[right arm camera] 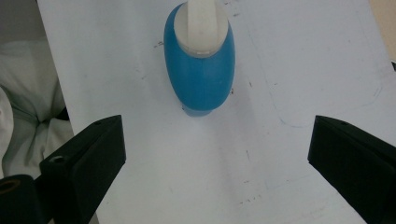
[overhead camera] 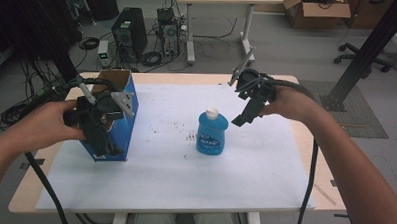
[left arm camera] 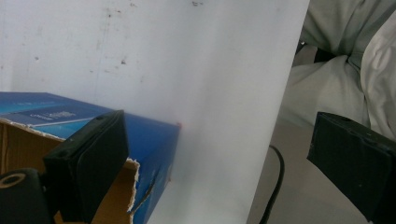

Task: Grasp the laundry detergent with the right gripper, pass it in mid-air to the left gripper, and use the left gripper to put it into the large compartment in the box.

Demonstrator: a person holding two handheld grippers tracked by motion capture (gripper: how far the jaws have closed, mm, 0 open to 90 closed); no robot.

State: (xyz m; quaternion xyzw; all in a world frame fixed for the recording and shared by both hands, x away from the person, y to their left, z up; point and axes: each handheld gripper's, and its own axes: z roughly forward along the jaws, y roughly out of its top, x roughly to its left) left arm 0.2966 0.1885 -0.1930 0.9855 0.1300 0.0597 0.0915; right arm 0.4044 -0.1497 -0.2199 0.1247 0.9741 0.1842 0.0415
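**Open box at the left, blue bottle at the centre, both grippers spread wide**

In the high view the left hand-held gripper point(overhead camera: 105, 141) sits at the left of the frame, against the near end of a blue cardboard box point(overhead camera: 128, 122) that stands on the white surface point(overhead camera: 159, 185). The box is open at the top, its brown inside showing at the upper end. In the left gripper view the jaws stand wide apart: the left-hand jaw lies over the torn edge of the box point(left arm camera: 149, 140), the right-hand jaw hangs past the edge of the surface, over the person's pale clothing at the right of the frame. Nothing is clamped between them; whether the left-hand jaw touches the cardboard cannot be told.

The blue bottle point(overhead camera: 211, 135) with a white cap stands upright near the centre of the high view, well apart from the box. The right hand-held gripper point(overhead camera: 242, 118) hangs just to its upper right, tilted down toward it. In the right gripper view the bottle point(right arm camera: 201, 70) appears in the upper middle of the frame, seen from above, beyond the jaws, which are spread wide and hold nothing.
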